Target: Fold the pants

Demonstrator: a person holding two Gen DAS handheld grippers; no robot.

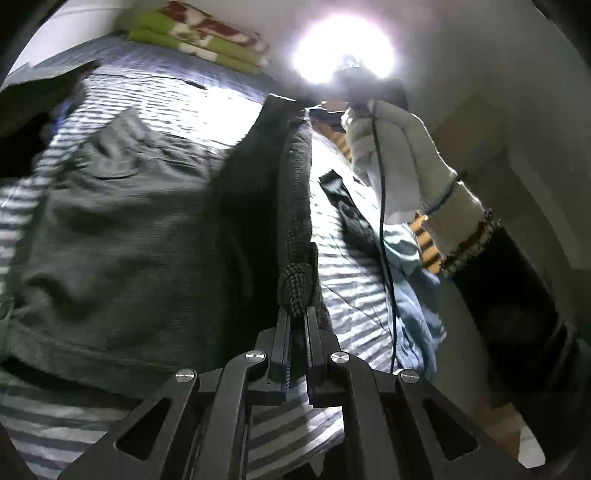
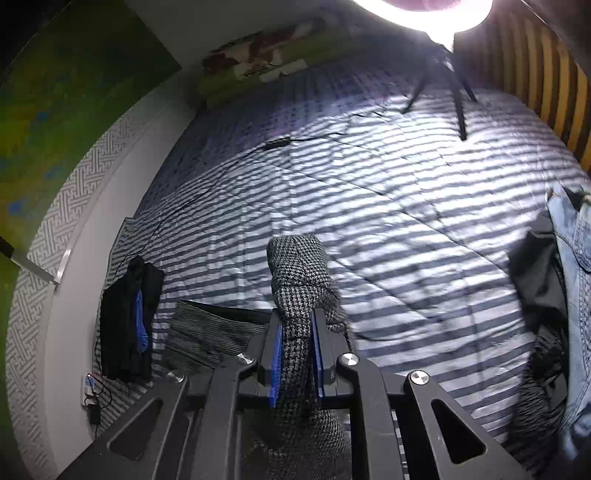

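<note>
1. Left tool [image 1: 295,314] clamps the pants [image 1: 122,229] edge above the striped bed [image 1: 192,99].
2. Right tool [image 2: 297,325] pinches bunched fabric; its gloved hand [image 1: 391,147] seems raised, blurred by glare.

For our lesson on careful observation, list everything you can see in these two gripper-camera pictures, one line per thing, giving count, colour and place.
houndstooth pants: one, black and grey weave, clamped in both grippers, lifted over the bed
striped bedsheet: one, blue and white, covering the bed
folded blanket: one, green with red and white, at the bed's far edge
denim garment: one, light blue, right edge of the bed
dark garment: one, black, beside the denim
lamp: one, bright white, overhead
right hand: white glove, gripping a handle
left gripper: black, shut on the pants
right gripper: black with blue pads, shut on the pants
</note>
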